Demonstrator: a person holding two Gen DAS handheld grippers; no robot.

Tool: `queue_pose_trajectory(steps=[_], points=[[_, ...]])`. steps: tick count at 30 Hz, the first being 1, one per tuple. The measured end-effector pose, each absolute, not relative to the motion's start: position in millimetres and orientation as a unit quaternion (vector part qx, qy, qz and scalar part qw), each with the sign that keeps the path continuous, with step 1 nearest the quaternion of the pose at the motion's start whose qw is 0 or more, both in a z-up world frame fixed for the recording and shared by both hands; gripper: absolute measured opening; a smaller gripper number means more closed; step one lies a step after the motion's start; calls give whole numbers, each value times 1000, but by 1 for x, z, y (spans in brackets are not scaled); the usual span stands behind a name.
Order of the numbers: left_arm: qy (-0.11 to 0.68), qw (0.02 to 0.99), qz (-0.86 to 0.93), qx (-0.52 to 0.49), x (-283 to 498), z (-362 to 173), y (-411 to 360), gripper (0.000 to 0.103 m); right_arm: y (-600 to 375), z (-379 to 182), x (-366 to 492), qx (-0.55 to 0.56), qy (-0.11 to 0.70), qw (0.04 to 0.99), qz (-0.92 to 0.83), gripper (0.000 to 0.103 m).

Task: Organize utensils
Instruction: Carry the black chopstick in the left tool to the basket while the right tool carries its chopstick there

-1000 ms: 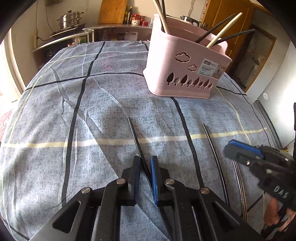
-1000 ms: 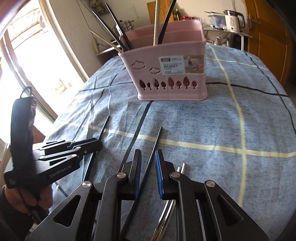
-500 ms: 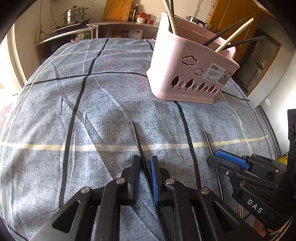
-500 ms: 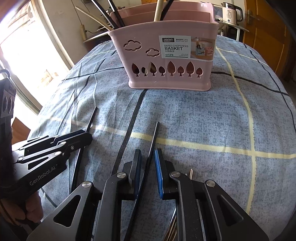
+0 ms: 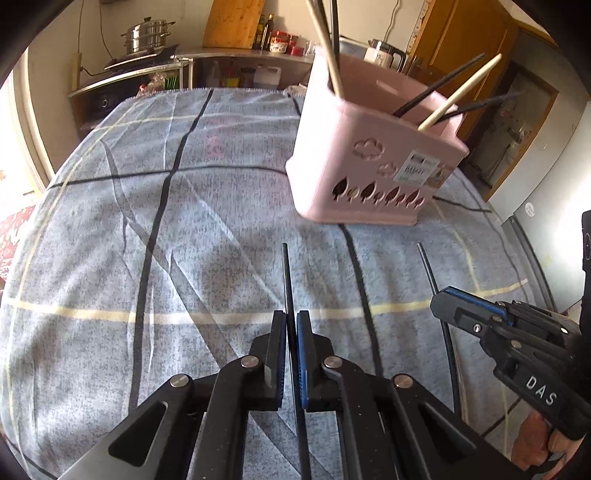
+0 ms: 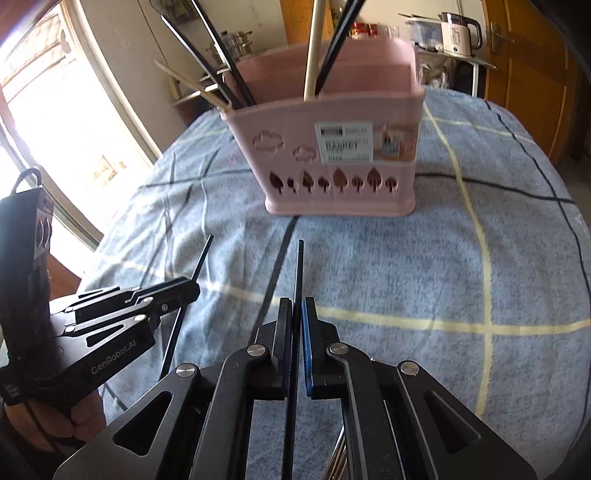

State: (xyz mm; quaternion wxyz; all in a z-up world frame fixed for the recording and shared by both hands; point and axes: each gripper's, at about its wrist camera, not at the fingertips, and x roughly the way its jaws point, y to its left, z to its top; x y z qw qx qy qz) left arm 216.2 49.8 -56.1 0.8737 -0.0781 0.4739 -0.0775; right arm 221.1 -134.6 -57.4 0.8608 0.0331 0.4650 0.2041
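My left gripper (image 5: 291, 325) is shut on a black chopstick (image 5: 286, 273) that points toward the pink basket (image 5: 369, 166). My right gripper (image 6: 297, 314) is shut on another black chopstick (image 6: 299, 269), aimed at the same basket (image 6: 332, 147). Each gripper shows in the other's view: the right gripper (image 5: 443, 299) at the right, the left gripper (image 6: 194, 286) at the left. The basket holds several black and pale chopsticks upright. Both held chopsticks are low over the blue checked cloth (image 5: 184, 240).
Metal utensils (image 6: 340, 454) lie on the cloth under the right gripper. A counter with a steel pot (image 5: 147, 37) stands beyond the table's far edge. A kettle (image 6: 458, 33) and wooden door (image 6: 528, 66) are behind the basket.
Both grippers have closed tighter on their chopsticks and lifted them off the cloth. The right gripper has drawn back a little from the basket.
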Motion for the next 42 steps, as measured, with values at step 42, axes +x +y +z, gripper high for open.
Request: queue_pose_trajectory(steps=[42], points=[[350,925,-127,-73,195,79,51,4,-164,65,200,45,307,920,239,5]])
